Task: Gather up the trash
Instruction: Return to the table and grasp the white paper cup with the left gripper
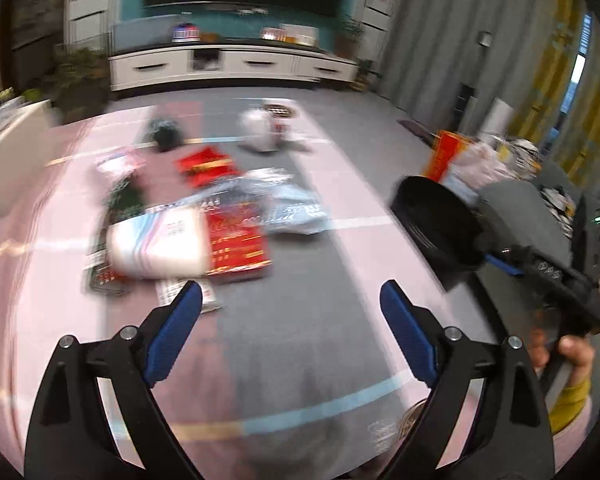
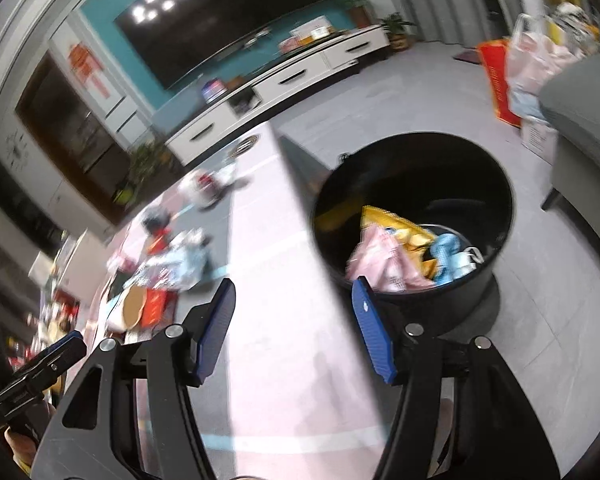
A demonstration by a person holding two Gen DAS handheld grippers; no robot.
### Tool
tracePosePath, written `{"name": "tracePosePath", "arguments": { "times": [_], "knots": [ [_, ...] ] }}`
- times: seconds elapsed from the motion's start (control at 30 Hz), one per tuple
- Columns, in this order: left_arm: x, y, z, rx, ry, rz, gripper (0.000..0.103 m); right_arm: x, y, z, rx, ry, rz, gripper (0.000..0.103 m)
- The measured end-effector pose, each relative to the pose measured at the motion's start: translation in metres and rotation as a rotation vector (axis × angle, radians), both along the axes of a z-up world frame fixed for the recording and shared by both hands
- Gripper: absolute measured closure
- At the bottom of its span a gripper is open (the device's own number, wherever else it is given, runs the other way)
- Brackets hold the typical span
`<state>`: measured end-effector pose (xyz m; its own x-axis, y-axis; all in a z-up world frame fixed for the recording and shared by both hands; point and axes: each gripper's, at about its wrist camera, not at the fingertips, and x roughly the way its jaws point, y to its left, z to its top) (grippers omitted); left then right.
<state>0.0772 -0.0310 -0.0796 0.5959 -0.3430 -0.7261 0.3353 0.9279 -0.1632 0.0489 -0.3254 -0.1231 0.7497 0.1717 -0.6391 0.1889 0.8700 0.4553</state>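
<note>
Both tongs hang empty, the left gripper spread wide toward the wrapper pile littering the mat, the right gripper parted beside the half-filled black bin awaiting more.

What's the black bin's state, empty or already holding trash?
Holding trash. The right wrist view looks into the black bin: a yellow packet, a pink wrapper and a light blue item lie inside it.
</note>
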Motion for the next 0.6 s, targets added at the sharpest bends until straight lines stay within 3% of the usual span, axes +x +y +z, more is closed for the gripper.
{"name": "tracePosePath", "arguments": {
  "times": [0.27,0.6],
  "knots": [
    [-0.026,0.095,-0.006,-0.070,0.022,0.194,0.013,0.009,0.071,0.011,-0.079,0.020,0.172,0.043],
    [-0.034,0.129,-0.018,-0.169,0.022,0.250,0.013,0.025,0.122,0.000,-0.127,0.069,0.284,0.042]
  ]
}}
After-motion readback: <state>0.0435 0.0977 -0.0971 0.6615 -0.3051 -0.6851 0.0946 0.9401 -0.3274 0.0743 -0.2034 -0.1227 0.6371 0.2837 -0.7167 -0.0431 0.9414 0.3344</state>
